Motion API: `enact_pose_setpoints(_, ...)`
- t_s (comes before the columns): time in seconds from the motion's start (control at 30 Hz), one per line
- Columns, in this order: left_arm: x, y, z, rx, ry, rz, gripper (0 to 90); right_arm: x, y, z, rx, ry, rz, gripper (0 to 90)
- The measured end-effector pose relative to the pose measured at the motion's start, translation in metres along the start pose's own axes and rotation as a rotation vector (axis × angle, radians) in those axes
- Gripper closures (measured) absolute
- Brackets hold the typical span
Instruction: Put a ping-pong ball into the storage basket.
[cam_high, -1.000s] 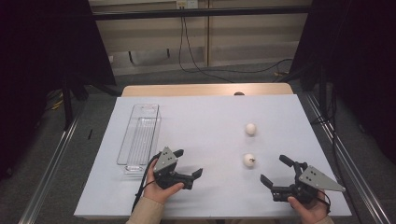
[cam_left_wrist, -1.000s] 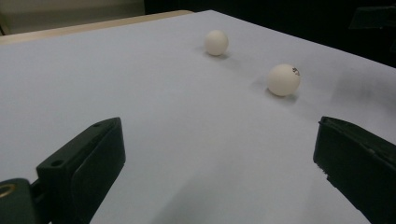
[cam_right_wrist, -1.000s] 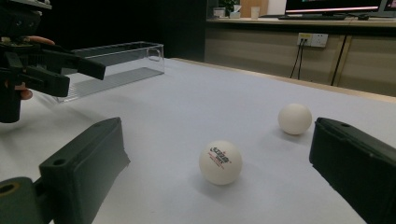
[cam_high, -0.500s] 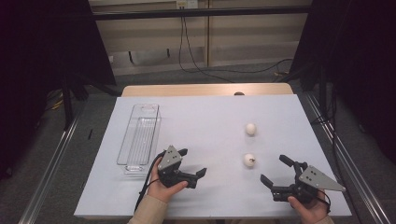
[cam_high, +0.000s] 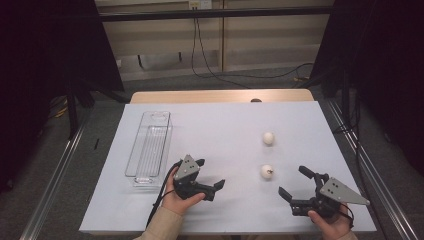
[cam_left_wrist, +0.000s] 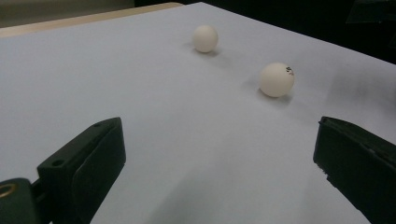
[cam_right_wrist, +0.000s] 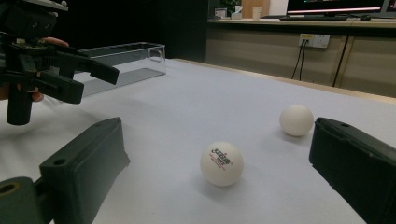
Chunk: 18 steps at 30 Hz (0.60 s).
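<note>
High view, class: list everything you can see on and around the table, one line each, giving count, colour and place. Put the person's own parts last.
White table-tennis balls: two, white; near ball with printed logo right of centre, far ball just beyond it, apart.
Clear plastic tray: one, transparent, long and narrow, left side of the table, lengthwise front to back.
White table cover: one, white, across the tabletop.
Wooden table edge: one, light brown, far side.
Black cables: several, on the floor beyond the table.
Left gripper: one, black, open, near left, jaws toward the balls.
Right gripper: one, black, open, near right.
Hands: two, at the bottom edge, one holding each gripper.
</note>
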<state>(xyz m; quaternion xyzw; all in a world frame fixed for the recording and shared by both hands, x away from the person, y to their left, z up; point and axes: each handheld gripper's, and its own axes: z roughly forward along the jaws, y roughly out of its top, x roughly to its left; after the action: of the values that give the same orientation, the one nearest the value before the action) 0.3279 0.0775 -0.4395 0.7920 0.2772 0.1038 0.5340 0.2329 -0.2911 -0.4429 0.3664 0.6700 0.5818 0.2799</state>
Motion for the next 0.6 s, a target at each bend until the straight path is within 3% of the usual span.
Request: enact_pose_setpoints(0.6,-0.0026,0.0040,0.0079,0.006,-0.012,0.007,2.3,-0.0003,0.0001,-0.0001,-0.001,0.002,-0.003,3.0)
